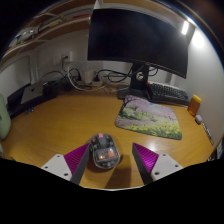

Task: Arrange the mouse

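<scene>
- My gripper (105, 165) stands with its jaws apart, the pink pads (76, 157) facing each other across the gap.
- The mouse (104, 152), grey with a dark top, sits between my fingers on the wooden desk (60, 125). It nearly fills the gap, but I cannot tell whether either pad actually presses on it.
- Ahead of my jaws and a little to the right lies a mouse pad (150, 117) printed with a landscape in greens and pinks, flat on the desk and apart from the mouse.
- Beyond the mouse pad rests a dark keyboard (168, 95), just in front of the foot of a monitor (136, 38) whose screen is dark.
- To the right of the keyboard stands a small orange object (195, 104); I cannot make out what it is.
- Far ahead to my left, cables (85, 75) trail along the wall behind the desk.
</scene>
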The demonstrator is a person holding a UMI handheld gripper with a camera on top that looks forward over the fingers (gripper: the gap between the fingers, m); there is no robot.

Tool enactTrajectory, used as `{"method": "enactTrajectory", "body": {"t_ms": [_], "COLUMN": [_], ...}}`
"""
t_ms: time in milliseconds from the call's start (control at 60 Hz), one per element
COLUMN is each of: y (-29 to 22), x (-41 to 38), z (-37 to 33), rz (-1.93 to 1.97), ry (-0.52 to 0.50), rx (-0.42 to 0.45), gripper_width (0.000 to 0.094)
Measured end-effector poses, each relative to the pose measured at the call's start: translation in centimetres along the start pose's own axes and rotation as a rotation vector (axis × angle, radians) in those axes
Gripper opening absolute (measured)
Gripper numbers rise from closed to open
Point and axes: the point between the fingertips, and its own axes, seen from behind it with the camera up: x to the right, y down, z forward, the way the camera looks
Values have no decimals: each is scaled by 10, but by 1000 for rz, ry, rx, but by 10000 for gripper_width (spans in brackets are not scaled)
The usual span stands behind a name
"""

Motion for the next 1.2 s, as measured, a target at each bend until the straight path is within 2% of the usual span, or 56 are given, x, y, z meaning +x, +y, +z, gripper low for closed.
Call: {"method": "enactTrajectory", "body": {"t_ms": [183, 283, 333, 350, 417, 583, 700, 850, 983, 1083, 1200], "y": [-2, -3, -2, -2, -3, -5, -31, -105, -152, -156, -127], "x": [3, -1, -7, -9, -11, -10, 1, 39, 96, 142, 165], "z": [13, 15, 16, 16, 16, 16, 3, -19, -1, 37, 88], "rz": [10, 19, 24, 26, 4, 2, 10, 42, 89, 108, 122], "ry": [0, -18, -40, -49, -45, -48, -56, -46, -3, 45, 40], "rx": [-11, -6, -8, -8, -9, -32, -8, 69, 100, 90, 36], "gripper_width": [865, 827, 761, 671, 441, 335, 331, 332, 331, 331, 331]}}
